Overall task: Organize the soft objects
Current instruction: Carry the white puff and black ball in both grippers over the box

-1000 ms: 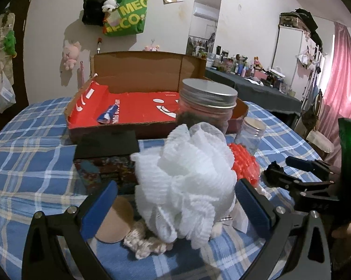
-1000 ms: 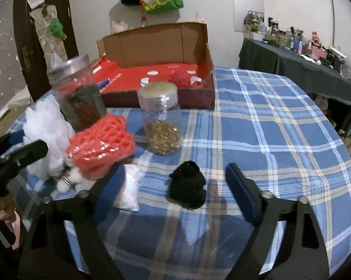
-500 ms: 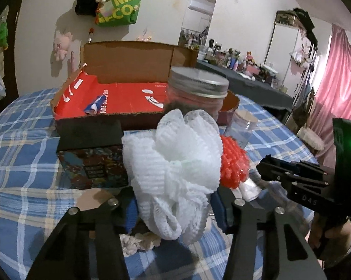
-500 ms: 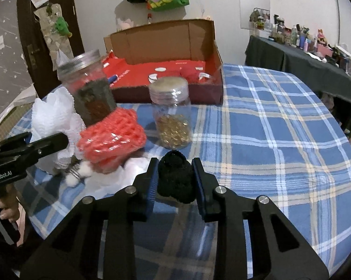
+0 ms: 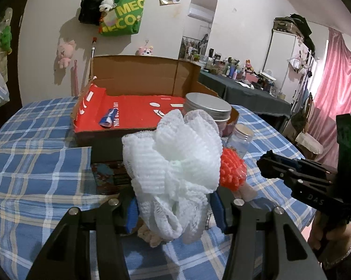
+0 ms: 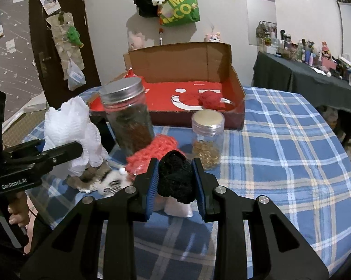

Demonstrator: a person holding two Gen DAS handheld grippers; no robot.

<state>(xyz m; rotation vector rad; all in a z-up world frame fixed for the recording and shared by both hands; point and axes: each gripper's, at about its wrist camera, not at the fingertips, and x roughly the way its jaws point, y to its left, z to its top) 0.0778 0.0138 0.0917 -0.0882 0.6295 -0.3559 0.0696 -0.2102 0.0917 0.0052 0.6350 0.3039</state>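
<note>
Both sets of jaws have just closed: your left gripper (image 5: 174, 212) now clamps the white mesh pouf (image 5: 173, 161) and your right gripper (image 6: 174, 182) pinches the black knitted piece (image 6: 175, 177), each squeezed between blue pads. Both soft items look just clear of the checked tablecloth (image 6: 280, 151), in front of the open red cardboard box (image 6: 236, 107), probably their destination. Both grippers tilt downward toward the table, side by side

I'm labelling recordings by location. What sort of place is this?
Probably a lived-in bedroom at home: pink window curtain, dark-draped side table crowded with cosmetics bottles, pink plush toy on the wall.
</note>
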